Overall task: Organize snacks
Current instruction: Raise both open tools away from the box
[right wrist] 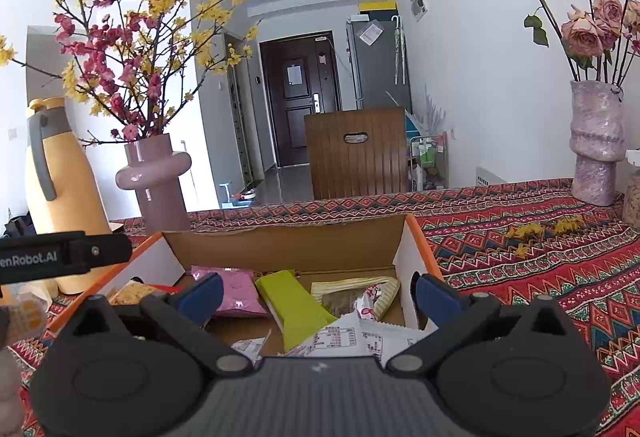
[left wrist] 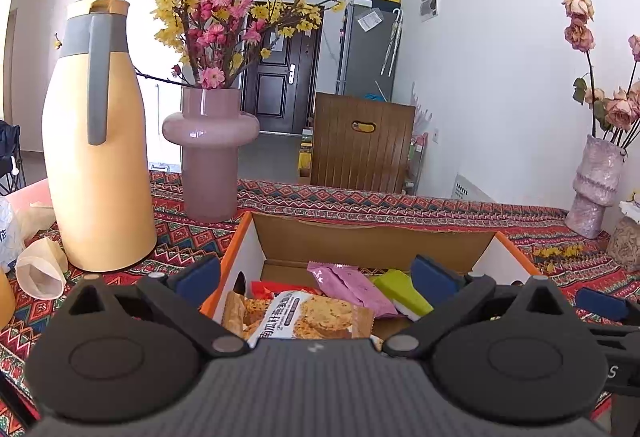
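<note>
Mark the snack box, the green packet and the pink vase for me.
Snack box (right wrist: 288,241): right wrist view, inner face of its far cardboard wall.
Green packet (right wrist: 294,307): right wrist view, middle of the wrapper.
Pink vase (left wrist: 210,161): left wrist view, front of its body below the bulging ring.

Orange-edged cardboard box (right wrist: 420,241) holds pink packet (right wrist: 236,291) and lime-green packet (right wrist: 292,305). Beneath the box, tablecloth (right wrist: 540,277): red geometric pattern. Left of it, yellow flask (left wrist: 100,165), grey-handled.
</note>
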A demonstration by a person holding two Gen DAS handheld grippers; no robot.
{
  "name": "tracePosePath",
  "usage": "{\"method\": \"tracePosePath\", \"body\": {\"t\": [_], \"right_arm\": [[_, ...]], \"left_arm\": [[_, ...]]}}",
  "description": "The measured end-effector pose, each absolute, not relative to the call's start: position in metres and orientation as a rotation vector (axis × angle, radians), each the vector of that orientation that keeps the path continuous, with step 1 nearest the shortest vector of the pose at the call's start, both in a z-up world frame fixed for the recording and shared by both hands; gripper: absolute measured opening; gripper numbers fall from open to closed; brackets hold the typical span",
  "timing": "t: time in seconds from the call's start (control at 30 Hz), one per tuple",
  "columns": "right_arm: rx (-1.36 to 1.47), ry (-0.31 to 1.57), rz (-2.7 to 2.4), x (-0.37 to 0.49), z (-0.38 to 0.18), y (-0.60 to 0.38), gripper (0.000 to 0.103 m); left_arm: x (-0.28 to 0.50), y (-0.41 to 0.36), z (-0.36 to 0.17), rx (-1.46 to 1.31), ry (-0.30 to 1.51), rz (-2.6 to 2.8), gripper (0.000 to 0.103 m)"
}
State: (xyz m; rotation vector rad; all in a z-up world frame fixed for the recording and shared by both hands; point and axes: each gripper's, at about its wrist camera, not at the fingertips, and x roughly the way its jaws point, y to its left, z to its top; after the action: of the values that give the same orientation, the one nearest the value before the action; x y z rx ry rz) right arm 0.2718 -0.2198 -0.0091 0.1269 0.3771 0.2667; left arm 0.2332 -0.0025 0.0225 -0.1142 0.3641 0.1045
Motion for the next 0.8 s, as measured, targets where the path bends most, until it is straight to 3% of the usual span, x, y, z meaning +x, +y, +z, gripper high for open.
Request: {"method": "tracePosePath", "body": {"t": [0.4, 0.8], "right_arm": [[0.138, 0.362, 0.256, 0.262, 0.001, -0.225, 0.103], [0.119, 0.259, 0.277, 0.194, 0.034, -0.254, 0.103]], "left_arm": [[0.205, -0.008, 0.046, -0.116, 0.304, 0.093, 0.103], [0.150, -0.002, 0.063, -0.114, 0.279, 0.065, 0.103]]}}
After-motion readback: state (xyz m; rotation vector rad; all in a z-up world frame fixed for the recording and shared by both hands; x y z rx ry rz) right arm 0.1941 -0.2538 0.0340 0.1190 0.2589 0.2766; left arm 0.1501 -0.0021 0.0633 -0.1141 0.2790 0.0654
